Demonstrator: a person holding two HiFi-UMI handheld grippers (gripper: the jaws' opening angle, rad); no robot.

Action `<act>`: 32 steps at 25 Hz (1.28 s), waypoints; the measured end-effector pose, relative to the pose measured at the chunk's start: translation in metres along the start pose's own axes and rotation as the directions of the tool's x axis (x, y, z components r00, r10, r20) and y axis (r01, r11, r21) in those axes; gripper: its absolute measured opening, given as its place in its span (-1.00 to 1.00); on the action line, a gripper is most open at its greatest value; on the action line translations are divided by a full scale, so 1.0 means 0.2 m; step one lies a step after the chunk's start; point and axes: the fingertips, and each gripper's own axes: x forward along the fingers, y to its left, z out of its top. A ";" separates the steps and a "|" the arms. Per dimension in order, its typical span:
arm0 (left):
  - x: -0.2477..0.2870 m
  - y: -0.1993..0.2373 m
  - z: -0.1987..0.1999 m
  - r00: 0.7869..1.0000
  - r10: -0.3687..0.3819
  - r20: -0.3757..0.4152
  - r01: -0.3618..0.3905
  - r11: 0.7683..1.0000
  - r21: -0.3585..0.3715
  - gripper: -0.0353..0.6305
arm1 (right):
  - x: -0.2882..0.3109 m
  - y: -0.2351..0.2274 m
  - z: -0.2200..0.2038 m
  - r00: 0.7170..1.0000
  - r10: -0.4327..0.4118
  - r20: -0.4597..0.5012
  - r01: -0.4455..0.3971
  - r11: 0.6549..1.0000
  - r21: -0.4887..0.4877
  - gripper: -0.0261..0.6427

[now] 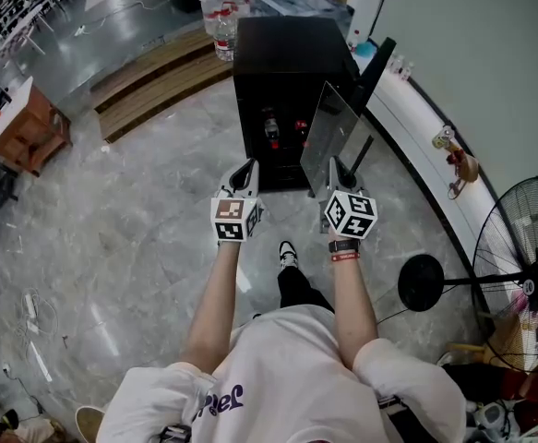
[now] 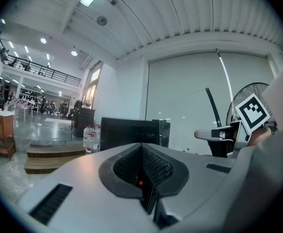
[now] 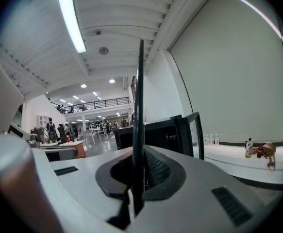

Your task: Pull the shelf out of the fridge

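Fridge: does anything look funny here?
Yes. The glass shelf is outside the fridge, tipped up on its edge and pinched in the right gripper instead of lying flat inside. The fridge door is open too.

Probably a large workshop hall: polished stone floor (image 1: pixel 139 247), mezzanine railing (image 3: pixel 90 102), ceiling strip light (image 3: pixel 72 21).

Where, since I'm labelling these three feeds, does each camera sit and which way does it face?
Head view: on the person's head, steeply down at the fridge, left gripper and right gripper; forearms, torso, shoe show.
Left gripper view: on the left gripper, level along shut jaws toward the fridge; right hand shows.
Right gripper view: on the right gripper, along jaws clamped on the shelf; no body clear.
Shared: all show the fridge.
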 end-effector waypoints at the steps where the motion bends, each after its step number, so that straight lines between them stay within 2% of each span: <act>1: 0.00 0.00 0.00 1.000 0.001 0.000 -0.001 1.000 0.001 -0.84 | 0.00 0.01 0.00 1.000 0.001 -0.001 -0.001 1.000 -0.014 -0.85; 15: -0.03 0.05 0.06 1.000 0.010 0.017 -0.011 1.000 0.024 -0.83 | 0.01 0.10 0.05 1.000 -0.007 0.022 0.010 0.995 -0.104 -0.85; 23: -0.02 0.06 0.07 1.000 0.013 0.025 -0.014 1.000 0.026 -0.83 | 0.02 0.08 0.05 1.000 -0.008 0.018 0.009 0.996 -0.093 -0.85; 32: -0.01 0.01 0.03 1.000 0.001 0.009 -0.001 1.000 0.019 -0.84 | -0.01 0.05 0.00 1.000 -0.010 -0.002 0.010 0.999 -0.032 -0.85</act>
